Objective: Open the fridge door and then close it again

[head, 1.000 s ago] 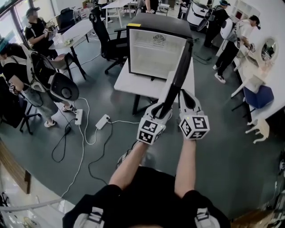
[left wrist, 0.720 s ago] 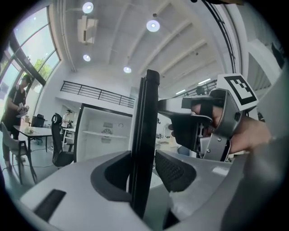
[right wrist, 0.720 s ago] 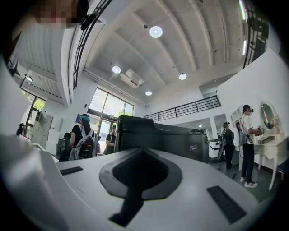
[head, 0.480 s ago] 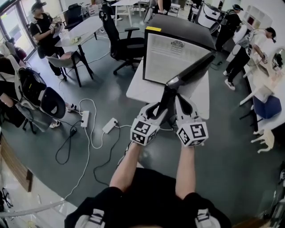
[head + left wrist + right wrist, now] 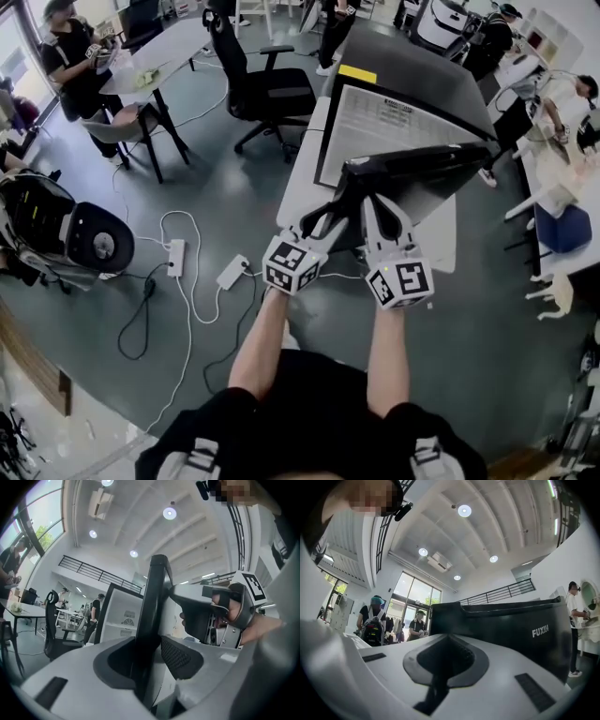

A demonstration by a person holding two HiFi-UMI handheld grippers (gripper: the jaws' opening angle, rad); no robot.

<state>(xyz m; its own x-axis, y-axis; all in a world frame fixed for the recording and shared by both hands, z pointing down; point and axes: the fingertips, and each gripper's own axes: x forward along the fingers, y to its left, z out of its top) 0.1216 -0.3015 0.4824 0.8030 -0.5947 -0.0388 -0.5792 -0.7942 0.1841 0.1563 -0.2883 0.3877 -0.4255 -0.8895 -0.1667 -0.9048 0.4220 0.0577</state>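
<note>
Busy open office, and you're standing at the small black fridge [image 5: 412,70]. Your left gripper [image 5: 328,206] has its jaws spread wide and clamped on the edge of the partly open fridge door [image 5: 427,173]. Your right gripper [image 5: 373,208] is pinched together on nothing, tips right at the door's black outer face. The fridge sits on a white table [image 5: 302,178], with cables [image 5: 187,281] over the grey floor [image 5: 216,178].

One fridge [image 5: 422,80] on one desk [image 5: 300,178], with one door [image 5: 422,173]. Two claws at that door: left claw [image 5: 325,208], right claw [image 5: 372,208]. Left of the fridge, two on the floor: near power strip [image 5: 232,272], far power strip [image 5: 175,256]. One black office chair [image 5: 272,89] behind-left. At least four people [image 5: 70,47] beyond.
</note>
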